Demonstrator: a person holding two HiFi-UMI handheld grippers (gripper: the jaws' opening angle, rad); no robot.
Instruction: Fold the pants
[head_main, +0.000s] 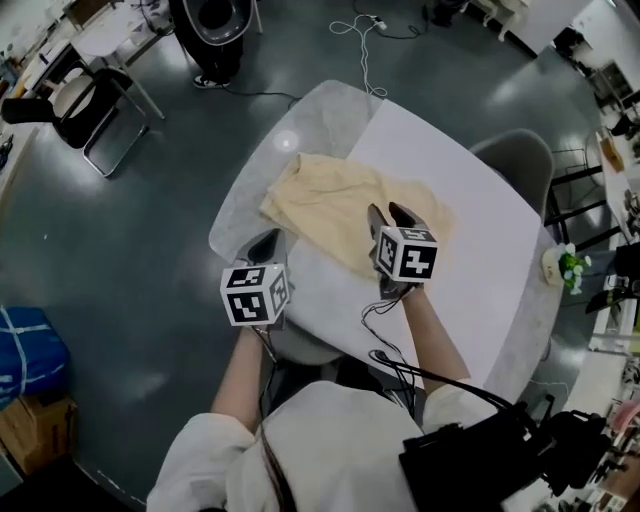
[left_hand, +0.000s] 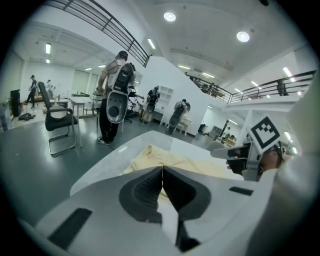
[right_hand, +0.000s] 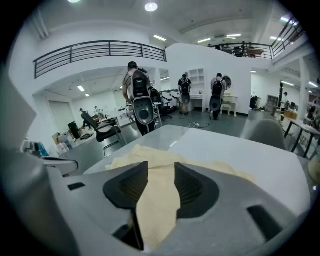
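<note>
The pale yellow pants (head_main: 330, 205) lie crumpled on the worktop (head_main: 470, 260). In the head view their long axis runs from upper left to lower right. I cannot tell which end is the waist.

The left gripper (head_main: 268, 240) sits off the cloth by the worktop's near left edge. In the left gripper view its fingers (left_hand: 150, 187) meet tip to tip with nothing between them.

The right gripper (head_main: 388, 212) is over the pants' near right part. Its fingers (right_hand: 190, 187) stand wide apart. Cloth shows in the gap, but the pads do not press on it.
</note>
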